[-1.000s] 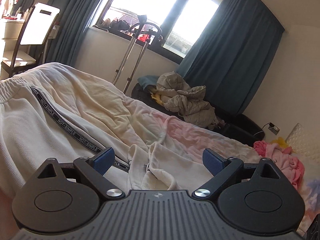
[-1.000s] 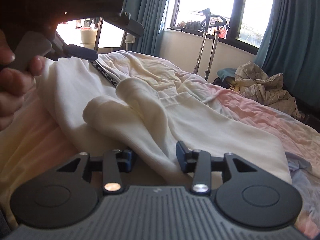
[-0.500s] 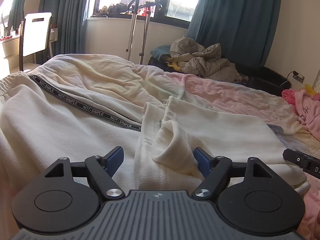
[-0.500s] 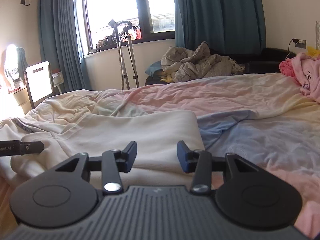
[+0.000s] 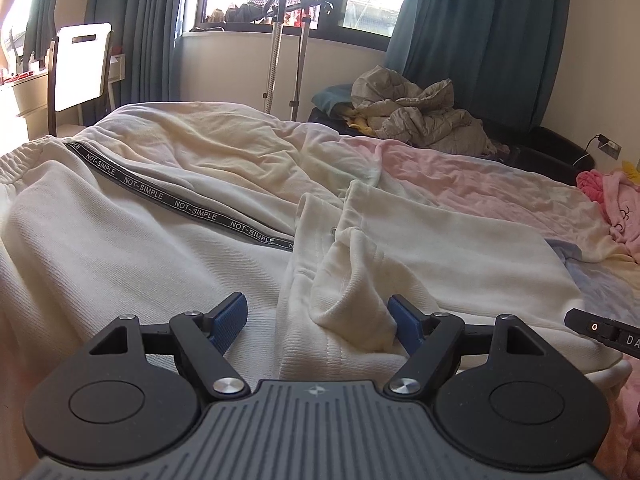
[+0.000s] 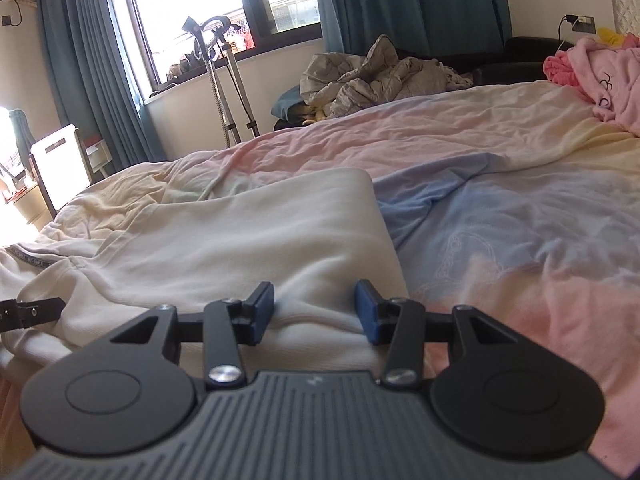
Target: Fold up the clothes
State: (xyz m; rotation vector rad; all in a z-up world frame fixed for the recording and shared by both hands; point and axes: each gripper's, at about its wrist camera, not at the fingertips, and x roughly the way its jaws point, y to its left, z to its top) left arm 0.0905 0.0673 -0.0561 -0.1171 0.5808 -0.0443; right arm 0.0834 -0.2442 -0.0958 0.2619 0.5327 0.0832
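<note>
- The cream trousers lie spread on the bed, filling its near, window-side part; the near edge of the bed is hidden behind both claw bodies.
- Their long axis runs across the left wrist view: the elastic waistband is at the left, cut off by the picture edge, and the legs reach rightward toward the middle of the bed.
- A black stripe lettered NOT-SIMPLE runs slantwise along one leg and vanishes under a bunched fold of cream cloth.
- The left claw has just been closing; the bunched fold stands between the pads, the right pad against it, the left pad clear of it, so the claw is released.
- The right claw stands partly parted over the flat leg end; whether its pads pinch the cloth is hard to make out.
- The leg end stops short of the blue patch of the sheet.
- A pink garment lies at the far right of the bed, partly cut off.
</note>
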